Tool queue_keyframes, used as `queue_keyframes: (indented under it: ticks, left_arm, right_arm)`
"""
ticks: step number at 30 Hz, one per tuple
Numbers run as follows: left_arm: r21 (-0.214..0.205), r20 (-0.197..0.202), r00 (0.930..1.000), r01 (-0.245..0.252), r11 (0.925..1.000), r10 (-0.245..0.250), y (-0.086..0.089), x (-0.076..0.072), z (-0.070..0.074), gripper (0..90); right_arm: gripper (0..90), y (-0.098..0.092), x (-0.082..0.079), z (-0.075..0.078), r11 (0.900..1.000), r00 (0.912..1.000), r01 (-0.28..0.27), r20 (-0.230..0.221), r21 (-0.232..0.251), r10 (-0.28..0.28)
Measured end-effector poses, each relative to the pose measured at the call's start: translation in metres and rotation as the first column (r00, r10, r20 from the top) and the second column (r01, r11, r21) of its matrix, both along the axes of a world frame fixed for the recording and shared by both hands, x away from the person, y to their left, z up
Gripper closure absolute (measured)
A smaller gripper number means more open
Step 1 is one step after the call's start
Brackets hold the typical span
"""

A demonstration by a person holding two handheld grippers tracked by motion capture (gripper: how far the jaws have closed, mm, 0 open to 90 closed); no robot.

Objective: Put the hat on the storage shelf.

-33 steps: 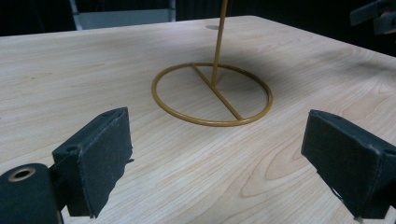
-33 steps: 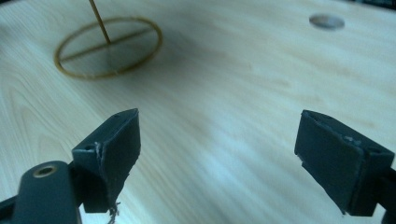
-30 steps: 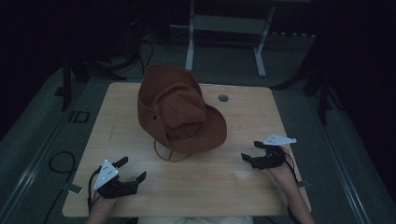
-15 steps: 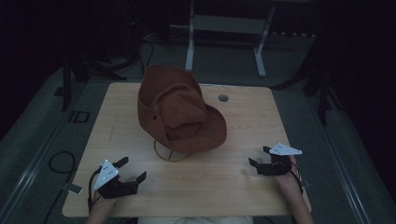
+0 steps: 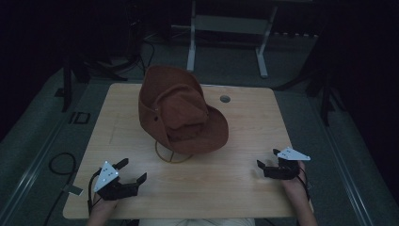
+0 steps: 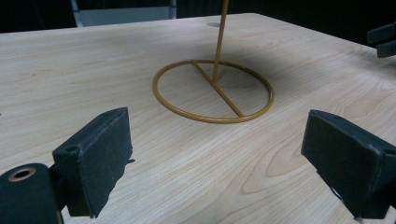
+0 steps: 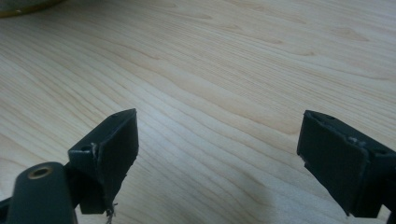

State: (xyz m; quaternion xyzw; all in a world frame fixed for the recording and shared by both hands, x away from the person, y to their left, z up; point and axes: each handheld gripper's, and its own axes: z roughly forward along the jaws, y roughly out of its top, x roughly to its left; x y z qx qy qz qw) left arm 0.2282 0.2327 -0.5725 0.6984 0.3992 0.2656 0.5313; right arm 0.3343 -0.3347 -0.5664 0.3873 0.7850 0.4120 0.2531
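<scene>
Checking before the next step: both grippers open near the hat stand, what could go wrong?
1. The hat sits lopsided on a thin wire stand; a bump to the ring base could probably tip it.
2. The left gripper looks straight at that base, so a low reach might hit it.
3. The right gripper lies near the table edge, risking a cable snag.

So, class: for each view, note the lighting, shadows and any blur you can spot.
High view: dim overall, surroundings nearly black, the brown felt hat barely detailed. Left gripper view: brighter, soft shadow around the gold wire stand's ring base. Right gripper view: pale wooden table evenly lit, near jaws slightly soft.
</scene>
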Motion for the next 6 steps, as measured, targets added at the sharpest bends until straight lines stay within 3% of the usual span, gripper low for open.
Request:
queue_keyframes:
  ticks: [6]
  left_arm:
    - [0.003,-0.002,1.0000,0.002,1.0000,-0.002,-0.0010,0.0004,-0.0003,9.4]
  right_arm:
    - [12.6,-0.0003,0.0002,-0.0007,1.0000,1.0000,-0.007,0.001,0.003,0.007]
